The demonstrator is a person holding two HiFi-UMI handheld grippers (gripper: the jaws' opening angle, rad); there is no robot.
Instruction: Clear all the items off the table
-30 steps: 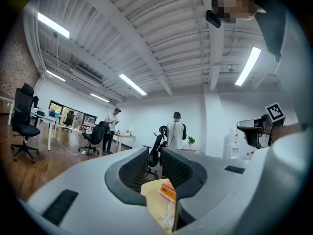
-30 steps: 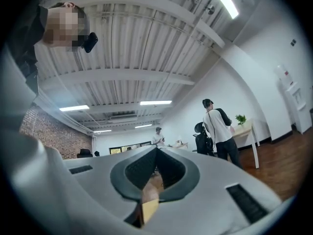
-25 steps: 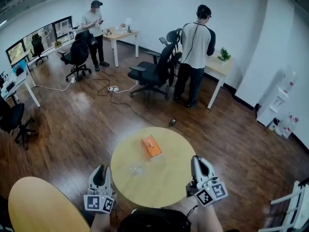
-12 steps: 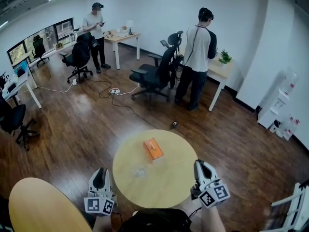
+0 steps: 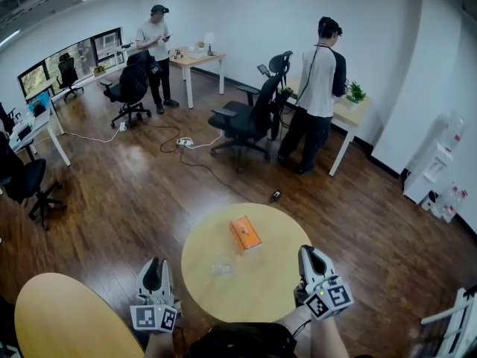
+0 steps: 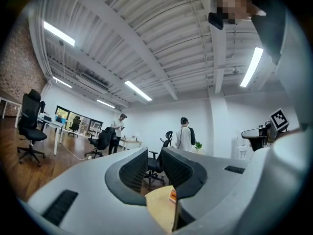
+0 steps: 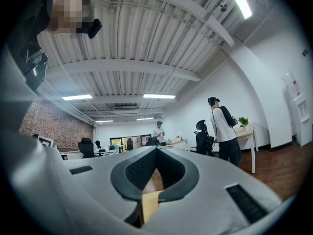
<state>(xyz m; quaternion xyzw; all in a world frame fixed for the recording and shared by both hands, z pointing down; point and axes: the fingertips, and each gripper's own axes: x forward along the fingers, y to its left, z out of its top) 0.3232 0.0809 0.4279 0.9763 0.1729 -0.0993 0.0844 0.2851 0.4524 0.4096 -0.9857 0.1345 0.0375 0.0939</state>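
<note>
The left gripper [image 5: 153,268] is held low, just off the left side of the round table [image 5: 261,293]. It points forward and lies about flat. Its fingers stand a bit apart with nothing between them. An orange box [image 5: 245,233] lies on the table toward its far side. A small clear thing [image 5: 222,268] sits near the table's middle; I cannot tell what it is. The right gripper [image 5: 310,256] is at the table's right side, also pointing forward, fingers pressed together and empty.
</note>
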